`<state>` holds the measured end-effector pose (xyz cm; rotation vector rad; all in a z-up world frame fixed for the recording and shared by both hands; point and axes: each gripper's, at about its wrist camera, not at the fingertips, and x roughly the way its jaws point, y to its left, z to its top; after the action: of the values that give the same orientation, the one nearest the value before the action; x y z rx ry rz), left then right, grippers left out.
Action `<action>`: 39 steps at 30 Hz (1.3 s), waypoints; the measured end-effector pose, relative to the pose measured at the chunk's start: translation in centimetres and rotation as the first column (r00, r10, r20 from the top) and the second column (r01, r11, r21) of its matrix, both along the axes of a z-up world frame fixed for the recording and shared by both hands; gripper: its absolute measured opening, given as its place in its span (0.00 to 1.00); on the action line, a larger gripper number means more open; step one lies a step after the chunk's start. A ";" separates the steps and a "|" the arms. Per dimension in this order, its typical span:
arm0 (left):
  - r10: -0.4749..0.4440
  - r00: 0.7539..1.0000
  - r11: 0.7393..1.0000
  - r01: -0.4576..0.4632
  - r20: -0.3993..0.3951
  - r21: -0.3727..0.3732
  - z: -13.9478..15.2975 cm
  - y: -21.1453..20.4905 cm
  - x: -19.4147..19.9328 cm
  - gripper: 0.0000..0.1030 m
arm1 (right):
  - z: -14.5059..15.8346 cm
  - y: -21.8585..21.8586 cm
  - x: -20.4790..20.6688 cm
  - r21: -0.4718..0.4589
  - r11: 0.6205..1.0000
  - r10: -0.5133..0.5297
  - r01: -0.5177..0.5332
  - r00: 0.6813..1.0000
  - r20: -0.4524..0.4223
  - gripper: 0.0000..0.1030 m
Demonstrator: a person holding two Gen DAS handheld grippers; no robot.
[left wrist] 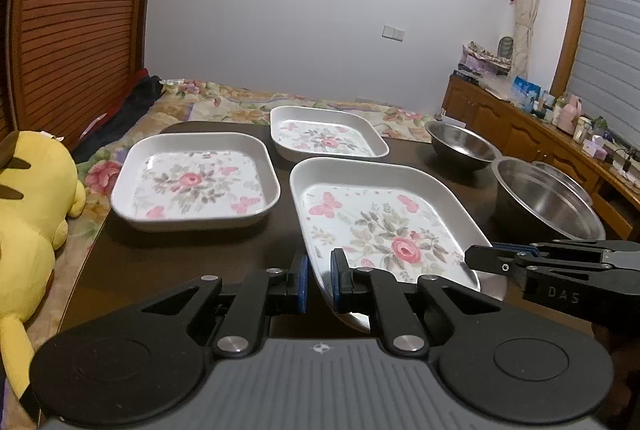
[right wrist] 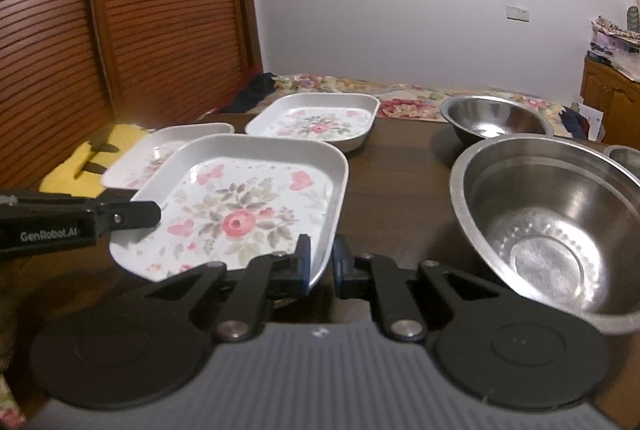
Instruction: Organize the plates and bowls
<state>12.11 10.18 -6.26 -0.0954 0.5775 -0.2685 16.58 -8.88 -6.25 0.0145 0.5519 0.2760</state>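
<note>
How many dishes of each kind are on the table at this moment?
Floral square plates: 3, the near plate, the left plate and the far plate.
Steel bowls: 3, the big bowl, the far bowl and one small bowl cut off at the right edge.
Total: 6

A home bedroom is indicated by a bed (left wrist: pixel 240 102) with floral bedding, a plush toy (left wrist: pixel 32 198) and a wooden sideboard (left wrist: pixel 520 134).

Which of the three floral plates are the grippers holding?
The nearest floral plate, gripped at its near rim by both grippers; the other two plates lie untouched farther back.
</note>
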 end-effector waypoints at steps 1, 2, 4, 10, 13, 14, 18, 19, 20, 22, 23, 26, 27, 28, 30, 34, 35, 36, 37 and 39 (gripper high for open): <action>-0.003 1.000 1.000 0.003 0.001 -0.002 0.0 0.1 -0.4 0.12 | 0.1 -0.1 -0.4 0.006 1.000 0.008 -0.008 1.000 -0.003 0.13; -0.004 1.000 1.000 0.004 0.001 -0.003 0.0 0.1 -0.8 0.12 | 0.1 -0.2 -0.7 0.012 1.000 0.014 -0.014 1.000 -0.006 0.13; -0.008 1.000 1.000 0.008 0.002 -0.006 -0.1 0.1 -1.5 0.12 | 0.2 -0.3 -1.4 0.024 0.999 0.030 -0.029 1.000 -0.010 0.13; -0.014 1.000 1.000 0.014 -0.008 0.004 -0.7 0.0 -3.4 0.13 | 0.3 -0.9 -3.4 0.058 0.997 0.057 -0.056 0.998 -0.023 0.13; -0.019 1.000 1.000 0.019 -0.020 -0.003 -0.9 0.0 -4.0 0.13 | 0.2 -1.1 -4.2 0.065 0.996 0.069 -0.067 0.997 -0.032 0.13; -0.021 1.000 1.000 0.021 -0.021 -0.002 -1.0 0.0 -4.1 0.13 | 0.1 -1.1 -4.5 0.067 0.995 0.075 -0.073 0.997 -0.036 0.13; -0.020 1.000 1.000 0.021 -0.023 0.018 -1.3 -0.3 -4.7 0.13 | -0.2 -1.3 -5.4 0.075 0.994 0.087 -0.083 0.995 -0.046 0.13; -0.020 0.999 1.000 0.020 -0.025 0.019 -1.4 -0.3 -4.7 0.13 | -0.4 -1.3 -5.6 0.080 0.993 0.088 -0.084 0.995 -0.052 0.13; -0.018 1.000 1.000 0.018 -0.026 0.021 -1.4 -0.4 -4.7 0.13 | -0.4 -1.4 -5.8 0.084 0.993 0.090 -0.085 0.994 -0.057 0.13; -0.014 1.000 1.000 0.014 -0.027 0.028 -1.6 -0.5 -4.7 0.13 | -0.6 -1.4 -6.0 0.086 0.992 0.095 -0.089 0.993 -0.063 0.13; -0.012 0.999 0.999 0.013 -0.030 0.030 -1.7 -0.5 -4.7 0.13 | -0.6 -1.4 -6.1 0.082 0.993 0.095 -0.090 0.994 -0.062 0.13; -0.010 0.999 0.999 0.011 -0.035 0.031 -1.9 -0.5 -4.8 0.13 | -0.6 -1.3 -6.2 0.080 0.992 0.099 -0.094 0.993 -0.064 0.14; -0.009 0.999 0.999 0.010 -0.038 0.031 -2.0 -0.5 -4.8 0.13 | -0.6 -1.4 -6.2 0.082 0.992 0.100 -0.094 0.993 -0.064 0.14; -0.007 0.999 1.000 0.008 -0.041 0.030 -2.1 -0.5 -4.8 0.13 | -0.6 -1.5 -6.2 0.083 0.992 0.100 -0.094 0.993 -0.065 0.14; -0.004 0.999 1.000 0.006 -0.046 0.028 -2.2 -0.5 -4.7 0.13 | -0.7 -1.5 -6.2 0.087 0.992 0.100 -0.093 0.993 -0.069 0.14; -0.003 0.998 1.000 0.004 -0.057 0.026 -2.3 -0.6 -4.6 0.13 | -1.1 -1.5 -6.2 0.091 0.991 0.102 -0.094 0.992 -0.080 0.14; -0.002 0.998 1.000 0.003 -0.058 0.029 -2.3 -0.7 -4.6 0.13 | -1.2 -1.5 -6.3 0.091 0.991 0.102 -0.095 0.992 -0.076 0.14; 0.000 0.998 0.999 0.002 -0.059 0.034 -2.3 -0.7 -4.6 0.13 | -1.2 -1.5 -6.4 0.091 0.991 0.101 -0.095 0.992 -0.073 0.14; 0.002 0.998 0.999 0.000 -0.059 0.037 -2.4 -0.8 -4.6 0.13 | -1.1 -1.5 -6.4 0.089 0.992 0.100 -0.094 0.992 -0.071 0.14; 0.008 0.998 0.999 -0.006 -0.065 0.034 -2.4 -0.8 -4.5 0.13 | -1.1 -1.5 -6.4 0.085 0.992 0.097 -0.091 0.993 -0.068 0.15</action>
<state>7.56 9.43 -8.70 -0.0734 0.6460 -0.2494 10.19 -10.37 -7.38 0.0776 0.6136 0.3912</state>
